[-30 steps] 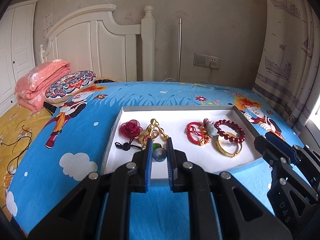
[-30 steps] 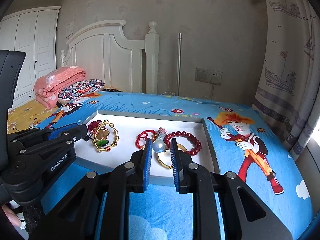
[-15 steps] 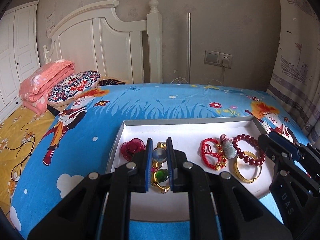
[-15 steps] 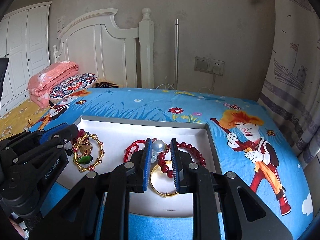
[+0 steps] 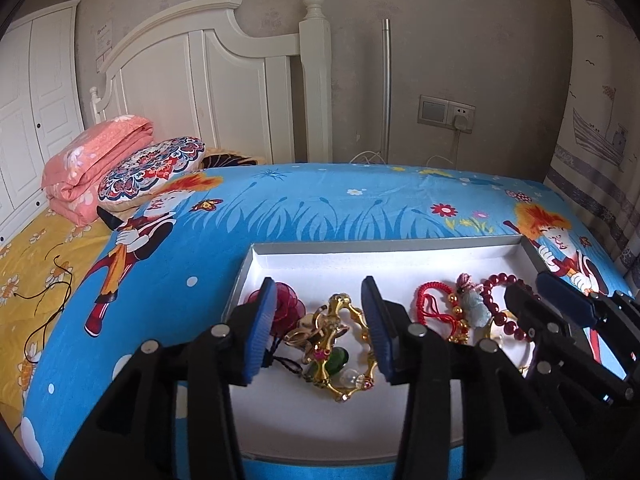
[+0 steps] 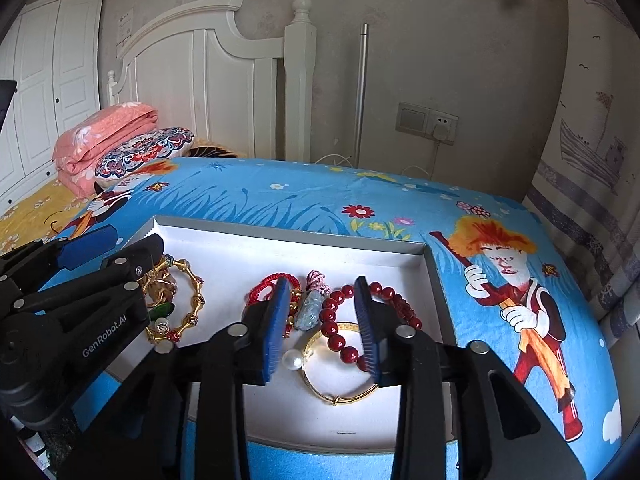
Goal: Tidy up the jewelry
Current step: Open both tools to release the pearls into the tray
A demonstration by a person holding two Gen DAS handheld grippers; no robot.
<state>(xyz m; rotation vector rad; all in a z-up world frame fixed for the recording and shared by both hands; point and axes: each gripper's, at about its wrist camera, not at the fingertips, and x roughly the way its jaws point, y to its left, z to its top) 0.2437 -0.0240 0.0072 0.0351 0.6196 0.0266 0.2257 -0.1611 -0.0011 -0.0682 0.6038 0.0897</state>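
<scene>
The tray (image 5: 400,246) looks like matt white card with a grey rim. The gold bangle (image 6: 340,394) is shiny smooth metal. The red beads (image 6: 334,330) are glossy. The pearl (image 6: 292,359) shines. The red cord (image 5: 434,308) is woven thread. The rose (image 5: 286,304) is thin see-through cloth. The sheet (image 5: 320,208) is soft matt cloth. The headboard (image 5: 224,92) is smooth painted wood.
</scene>
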